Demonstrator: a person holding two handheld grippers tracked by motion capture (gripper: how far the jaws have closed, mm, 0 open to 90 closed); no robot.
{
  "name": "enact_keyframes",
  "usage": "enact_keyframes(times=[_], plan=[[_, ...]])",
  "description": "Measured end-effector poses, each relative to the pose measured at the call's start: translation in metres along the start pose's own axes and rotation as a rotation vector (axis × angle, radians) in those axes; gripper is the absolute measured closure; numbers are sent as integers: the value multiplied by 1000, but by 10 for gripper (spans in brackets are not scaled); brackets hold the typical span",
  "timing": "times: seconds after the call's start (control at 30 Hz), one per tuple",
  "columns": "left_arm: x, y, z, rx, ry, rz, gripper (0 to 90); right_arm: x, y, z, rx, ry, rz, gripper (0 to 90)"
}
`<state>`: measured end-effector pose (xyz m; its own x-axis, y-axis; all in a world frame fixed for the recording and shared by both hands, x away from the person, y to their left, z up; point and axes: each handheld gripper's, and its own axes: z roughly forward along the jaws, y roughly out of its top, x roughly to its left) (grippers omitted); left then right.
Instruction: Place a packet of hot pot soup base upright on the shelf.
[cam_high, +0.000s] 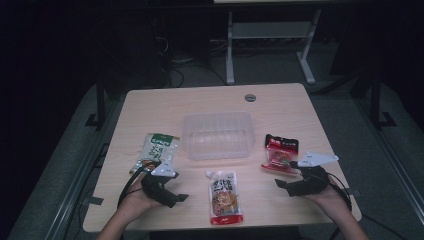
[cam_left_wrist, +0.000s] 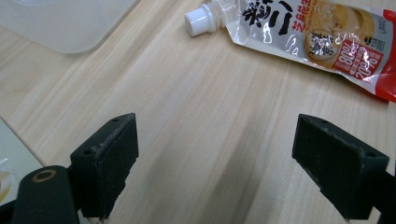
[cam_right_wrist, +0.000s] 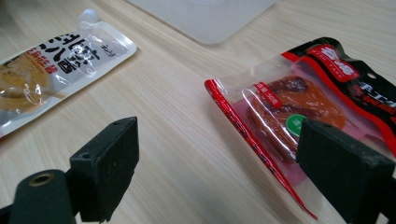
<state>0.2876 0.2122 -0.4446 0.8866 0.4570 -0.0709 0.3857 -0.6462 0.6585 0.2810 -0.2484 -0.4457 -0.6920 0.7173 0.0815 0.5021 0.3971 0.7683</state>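
Observation:
A clear plastic tub (cam_high: 217, 135) stands at the table's middle, and its corner shows as the tub (cam_left_wrist: 60, 23) and the tub (cam_right_wrist: 205, 16). A green pouch (cam_high: 156, 151) lies left of it, a red snack pack (cam_high: 280, 152) right of it, and a white-and-red spouted pouch (cam_high: 223, 196) in front. My left gripper (cam_high: 172, 192) is open above bare wood; the spouted pouch (cam_left_wrist: 317, 39) lies ahead of its jaws. My right gripper (cam_high: 290, 185) is open, its right jaw over the red snack pack (cam_right_wrist: 299, 102). The spouted pouch (cam_right_wrist: 56, 60) lies to its left.
The wooden table (cam_high: 150, 107) has a round cable grommet (cam_high: 250, 97) at its far edge. Another desk's white legs (cam_high: 230, 45) stand on the floor behind. Cables trail from both grippers off the near edge.

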Motion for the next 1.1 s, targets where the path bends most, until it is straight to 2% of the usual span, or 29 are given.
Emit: enact_keyframes(times=[0.2, 0.3, 0.4, 0.47, 0.6, 0.7, 0.8, 0.83, 0.9, 0.97, 1.03, 1.1], plan=[[3, 1, 1, 6, -5, -19, 143, -6, 2, -4, -7, 8, 18, 144], [2, 1, 0, -2, -6, -30, 143, -9, 6, -4, -5, 14, 33, 194], [1, 2, -2, -5, -11, -32, 146, -12, 11, -4, -10, 3, 38, 270], [-1, 2, -2, -18, -10, -34, 148, -14, 14, -6, -13, 8, 48, 357], [-2, 4, -1, -23, -10, -40, 148, -19, 23, -4, -12, 4, 31, 518], [-1, 7, 0, -32, -18, -33, 148, -25, 32, -2, 11, -40, 48, 670], [-2, 7, 1, -26, -21, -30, 148, -32, 37, 1, 14, -39, 72, 794], [-2, 7, 1, -23, -23, -26, 148, -37, 39, 4, 17, -48, 56, 831], [-2, 7, 1, -26, -23, -29, 148, -40, 40, 6, 26, -60, 51, 863], [-1, 6, 1, -20, -20, -25, 148, -52, 47, 14, 49, -82, 50, 898], [0, 5, 1, -11, -21, -16, 148, -58, 49, 17, 53, -84, 53, 899], [1, 4, 2, -24, -32, -31, 148, -65, 51, 22, 69, -99, 39, 899]])
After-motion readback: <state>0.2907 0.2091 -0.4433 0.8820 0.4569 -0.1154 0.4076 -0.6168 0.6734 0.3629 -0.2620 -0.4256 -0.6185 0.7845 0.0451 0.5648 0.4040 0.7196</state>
